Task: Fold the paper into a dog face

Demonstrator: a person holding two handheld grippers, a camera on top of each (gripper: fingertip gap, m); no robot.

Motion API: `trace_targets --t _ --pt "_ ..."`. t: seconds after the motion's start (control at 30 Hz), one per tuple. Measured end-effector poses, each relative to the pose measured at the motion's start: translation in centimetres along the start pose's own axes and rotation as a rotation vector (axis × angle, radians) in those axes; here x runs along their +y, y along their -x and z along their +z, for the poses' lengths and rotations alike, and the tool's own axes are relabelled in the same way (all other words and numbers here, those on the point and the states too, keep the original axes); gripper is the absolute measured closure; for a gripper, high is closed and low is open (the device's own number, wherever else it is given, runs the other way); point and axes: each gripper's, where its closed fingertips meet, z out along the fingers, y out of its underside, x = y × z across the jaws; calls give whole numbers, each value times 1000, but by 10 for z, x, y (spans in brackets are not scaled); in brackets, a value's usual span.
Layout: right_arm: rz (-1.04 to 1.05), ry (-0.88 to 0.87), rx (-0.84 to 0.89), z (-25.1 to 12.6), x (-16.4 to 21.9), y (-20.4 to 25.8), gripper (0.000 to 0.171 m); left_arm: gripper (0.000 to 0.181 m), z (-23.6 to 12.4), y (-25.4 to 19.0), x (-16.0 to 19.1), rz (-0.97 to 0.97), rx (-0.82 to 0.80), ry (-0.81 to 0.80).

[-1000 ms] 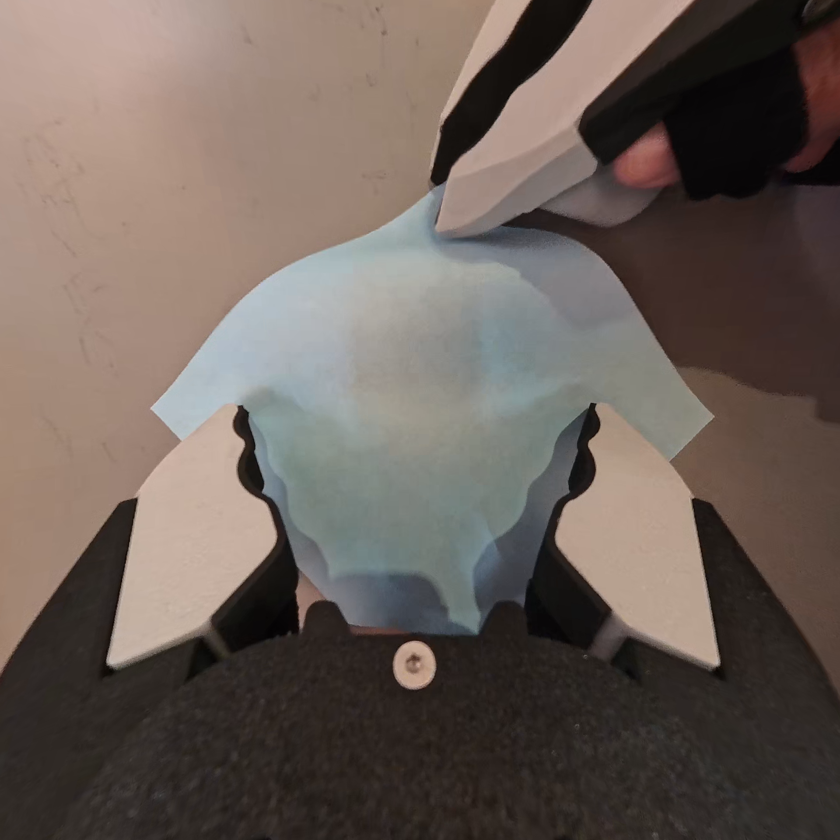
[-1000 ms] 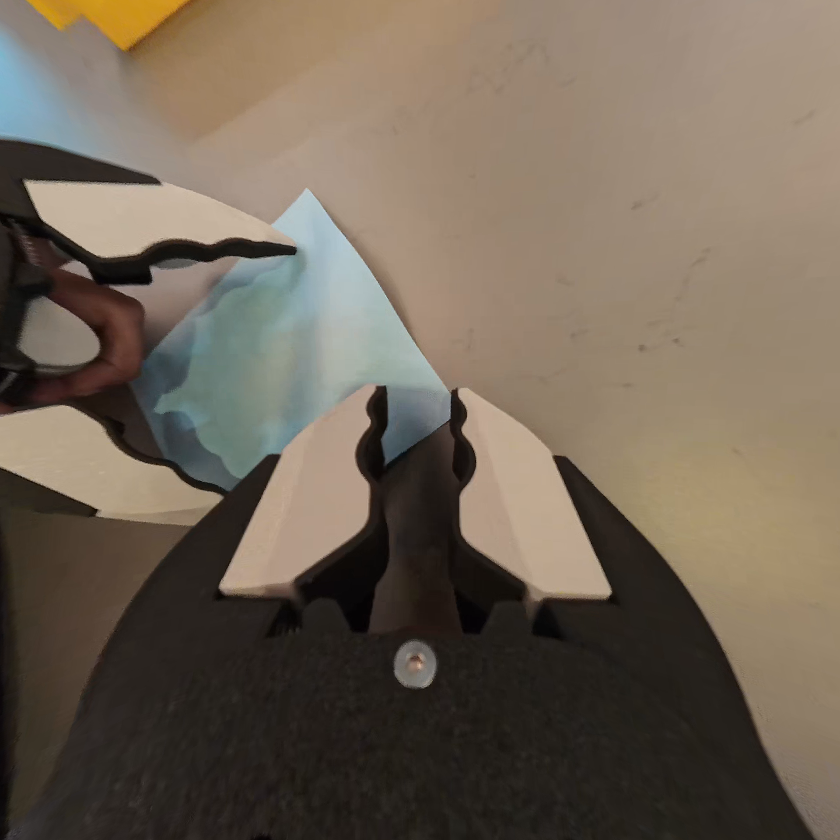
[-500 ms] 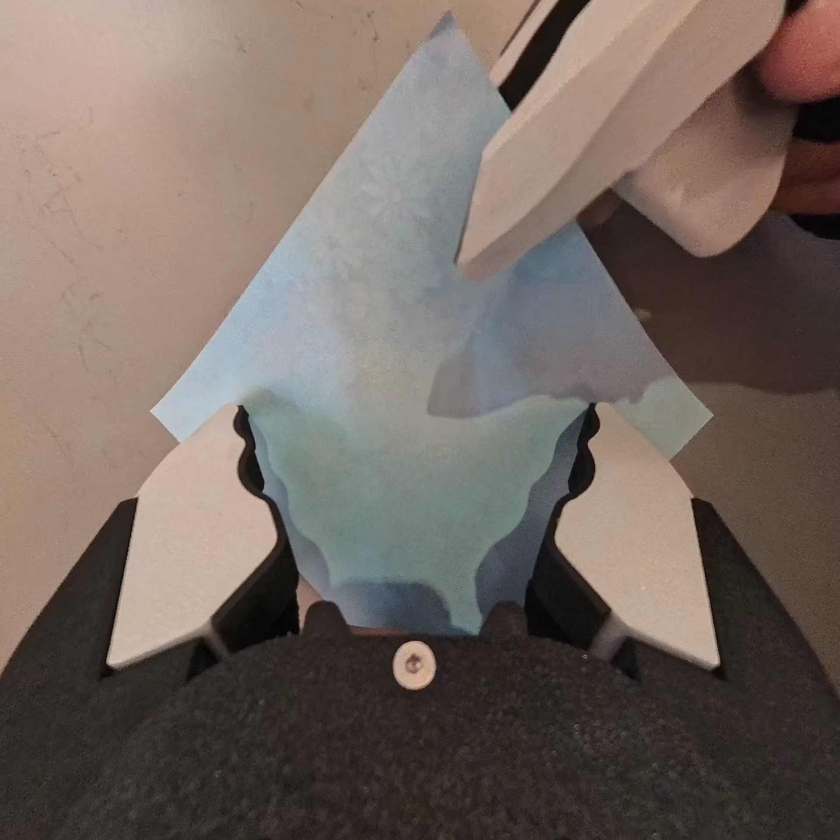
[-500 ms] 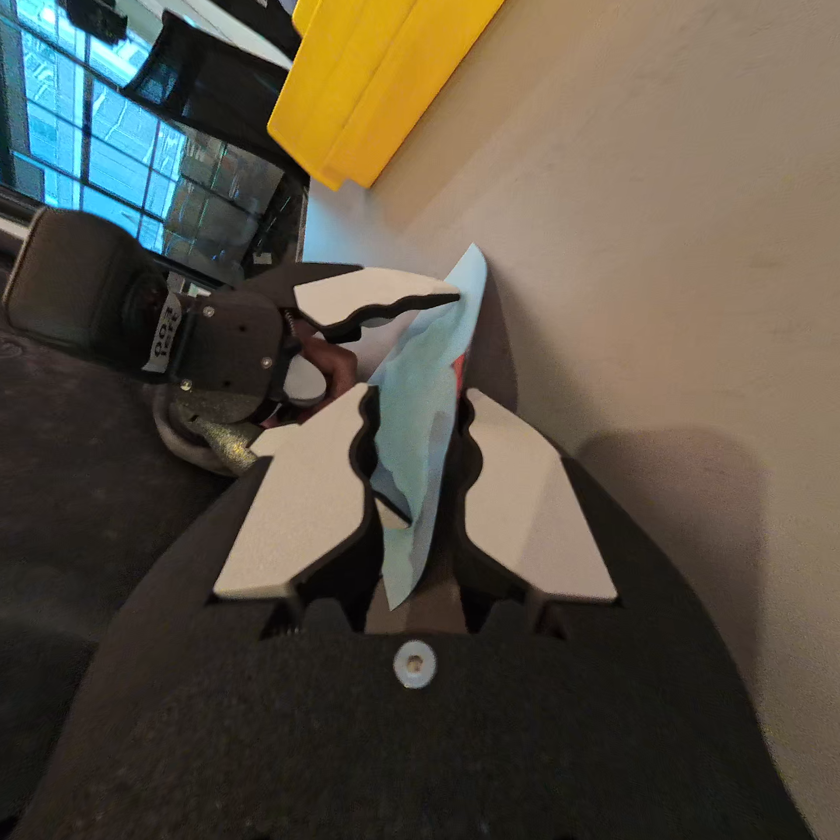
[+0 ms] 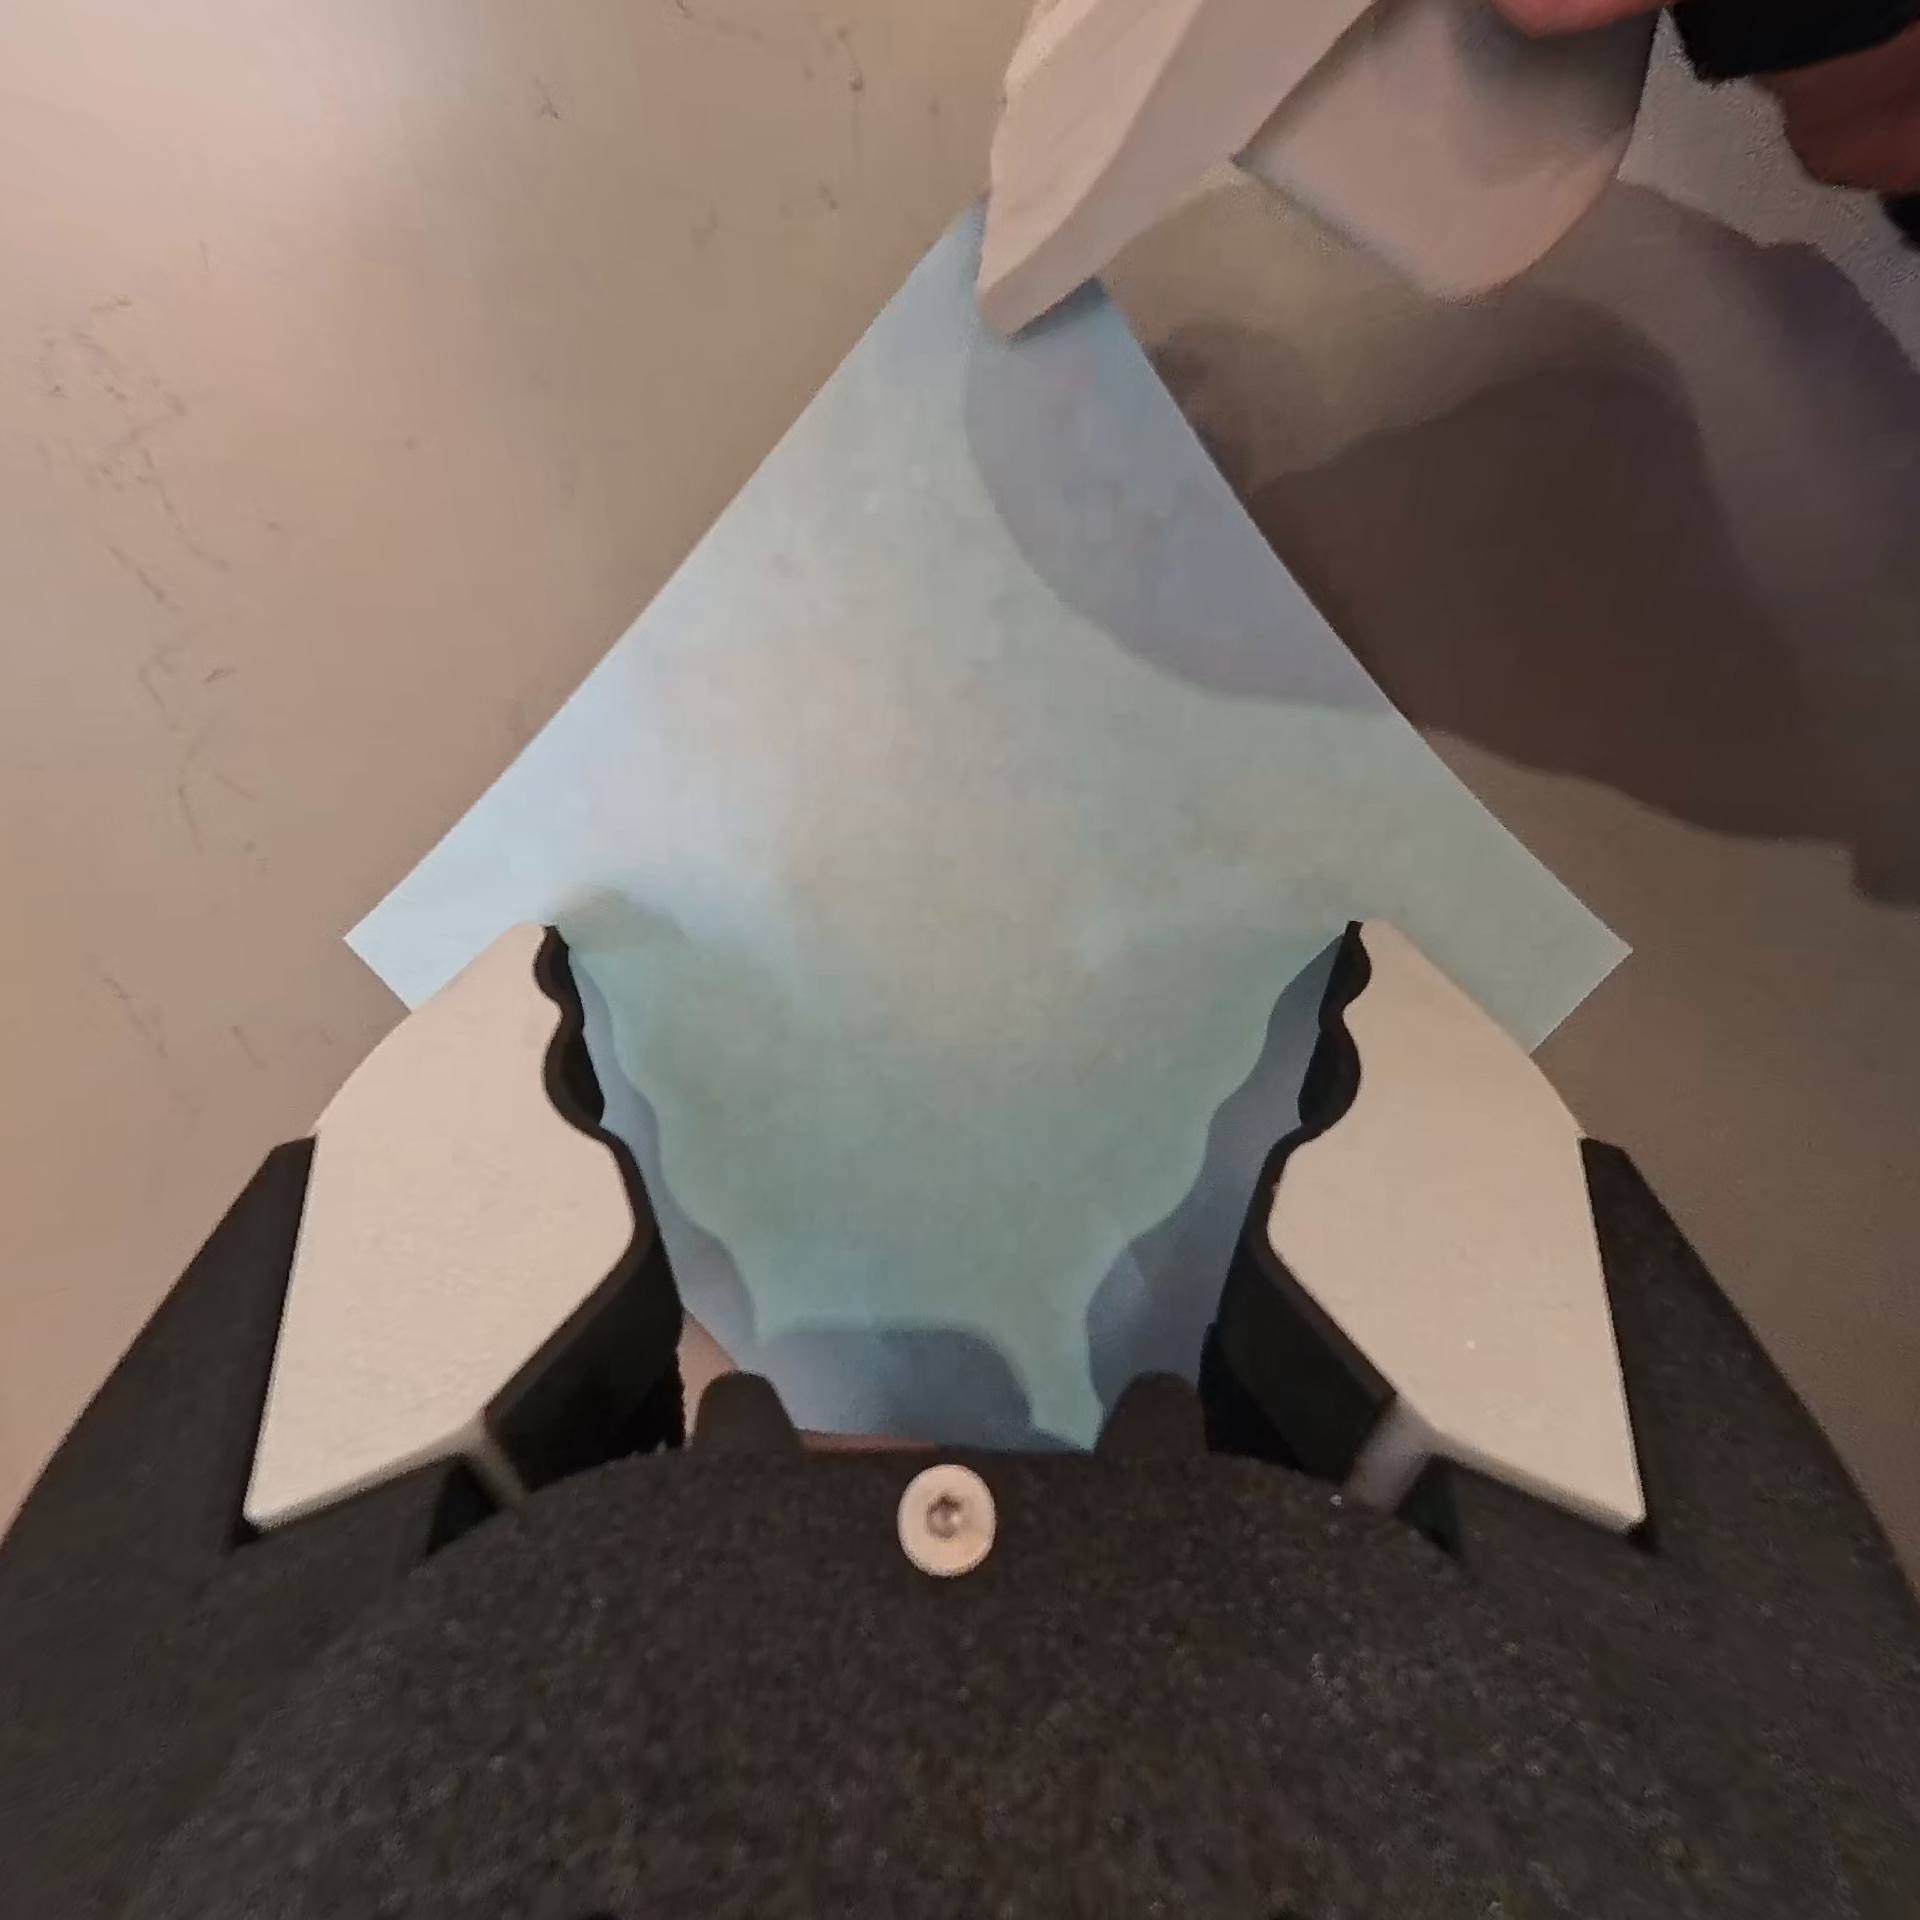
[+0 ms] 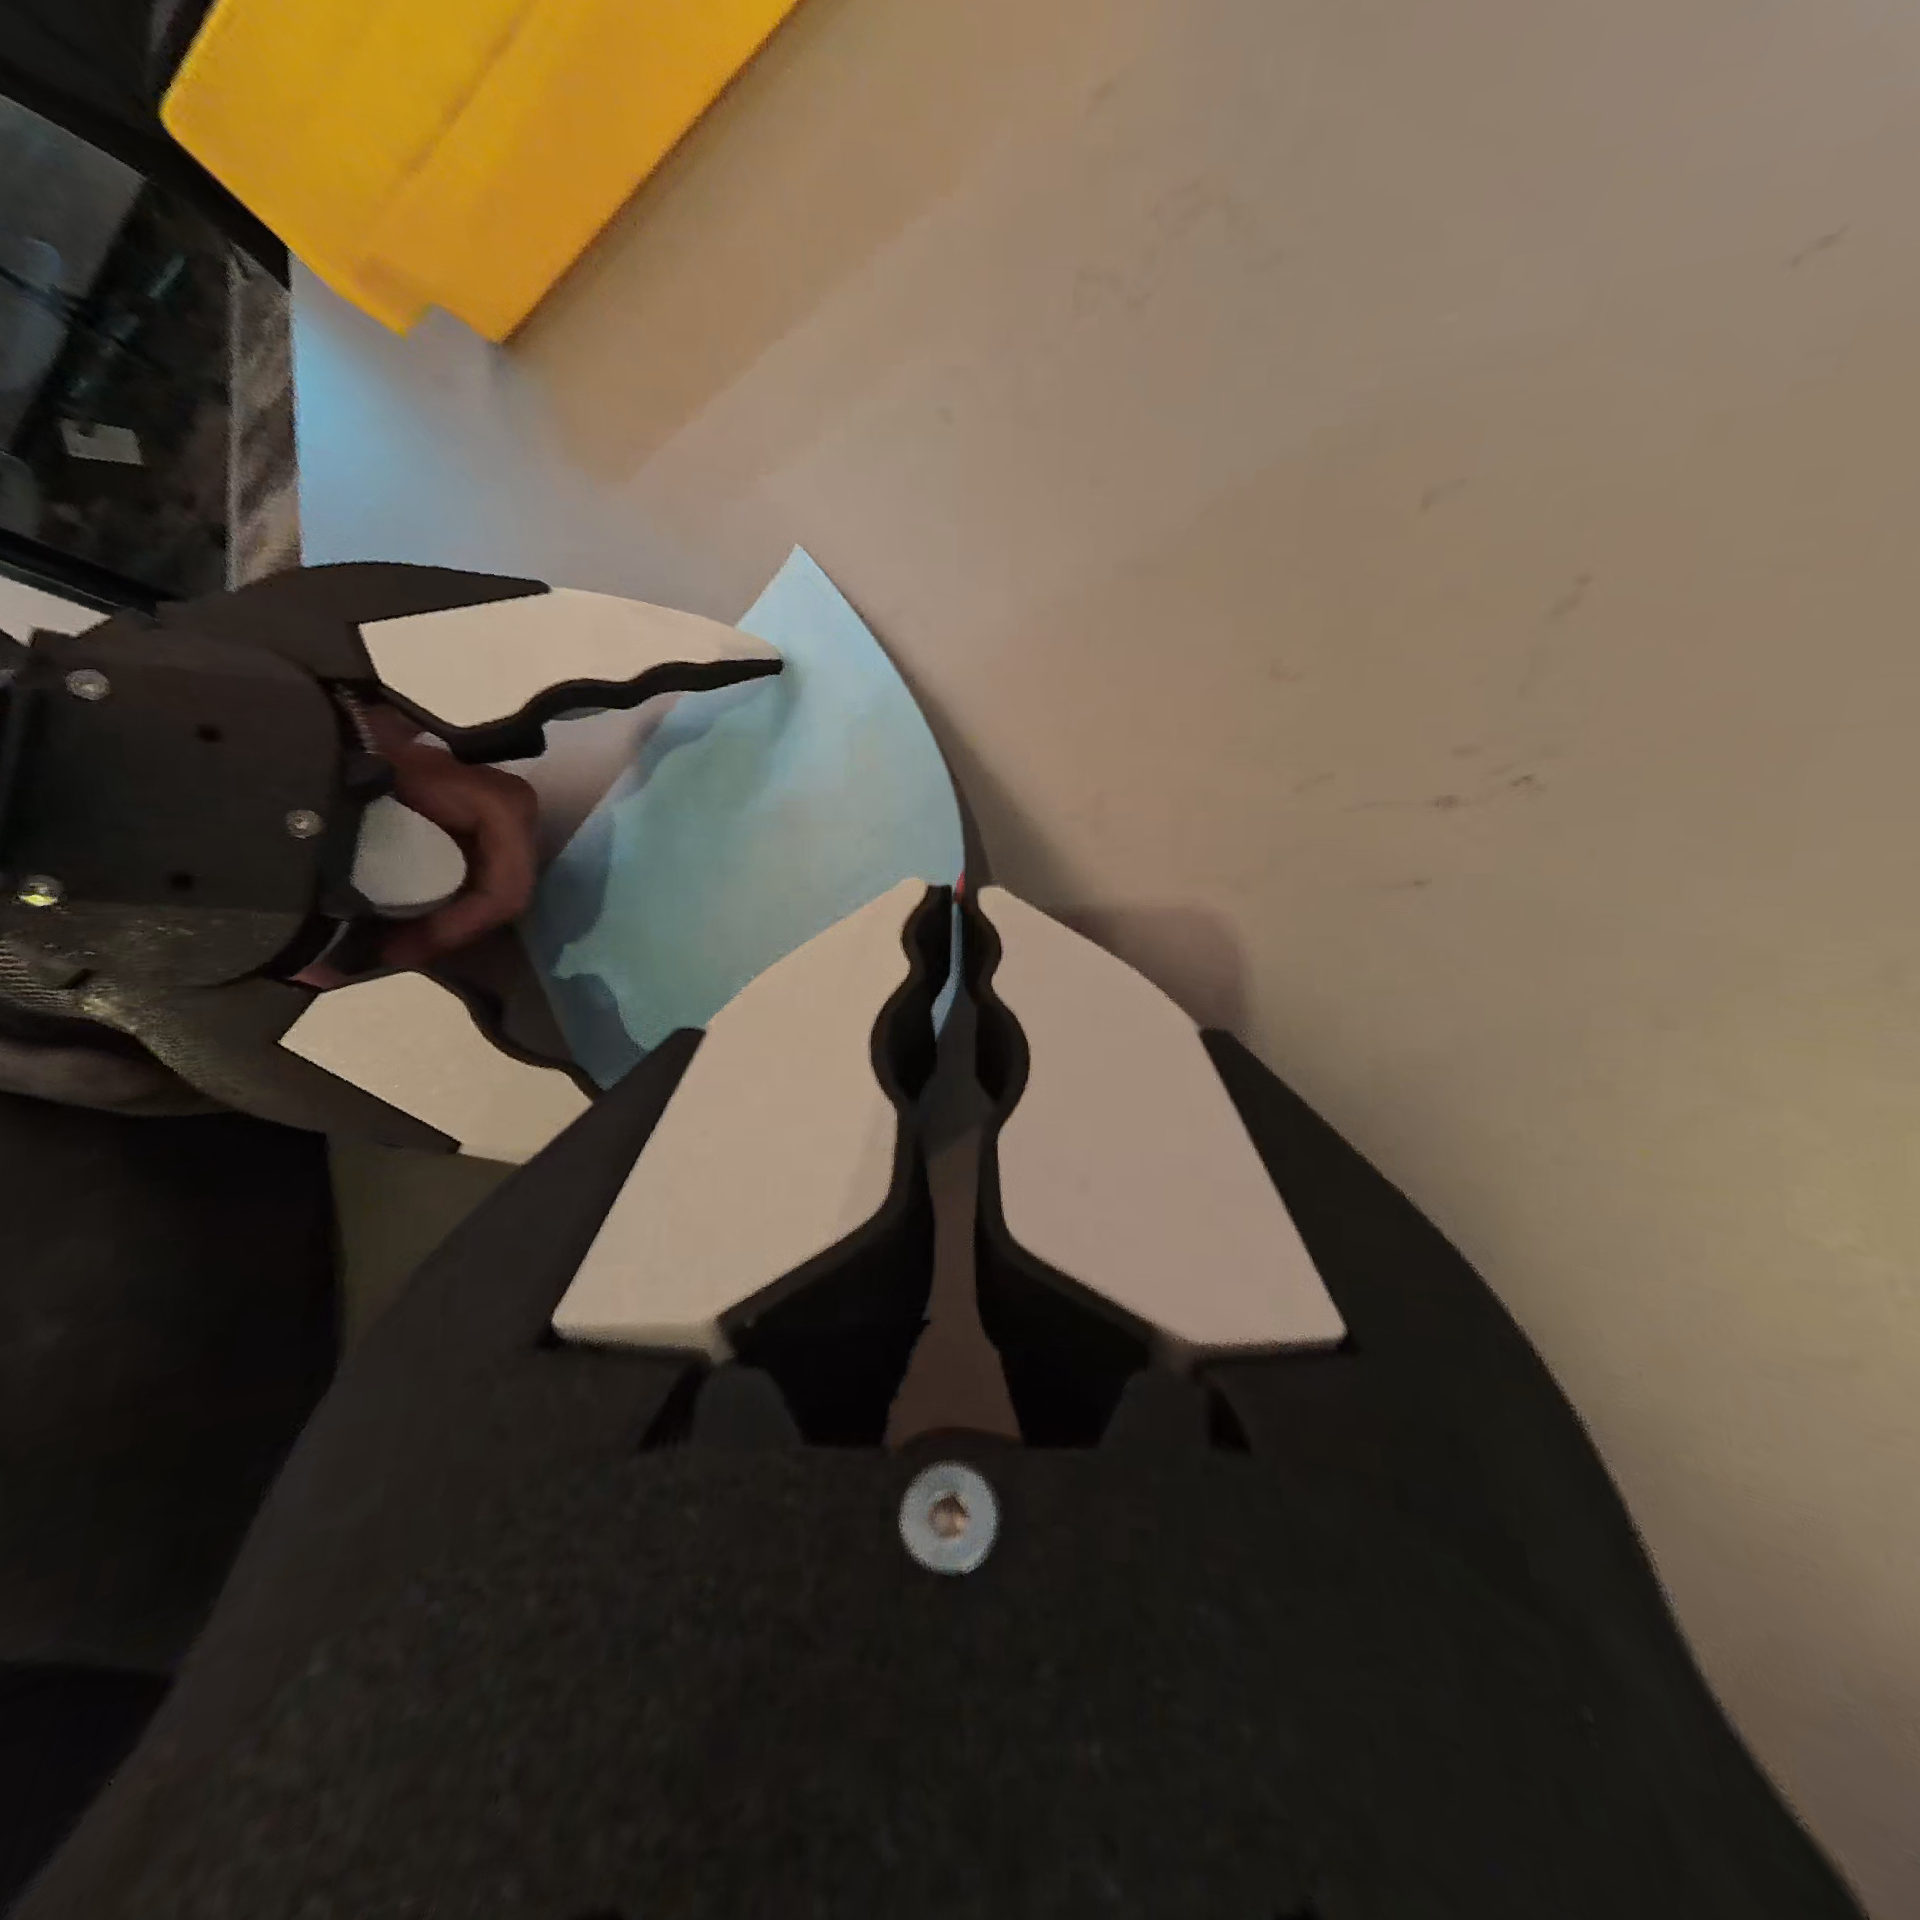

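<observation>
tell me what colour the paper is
Light blue paper, plain with no print; clearest in the left wrist view.

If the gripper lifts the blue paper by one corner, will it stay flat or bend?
The paper would probably bend: its edges curve where the right gripper pinches its corner. It seems light and thin, since shadows show through it. It likely slides easily on the smooth table.
</observation>
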Motion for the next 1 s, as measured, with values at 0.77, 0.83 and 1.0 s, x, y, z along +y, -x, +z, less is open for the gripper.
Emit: trace_targets --t 0.77,0.83,1.0 --pt "-274 163 175 16 19 24 171 74 -80 0 3 5 229 -233" --pt "-292 152 218 14 14 19 171 78 -95 7 14 38 239 -221" --pt "-273 108 302 14 -4 4 171 89 -82 0 26 64 243 -150"
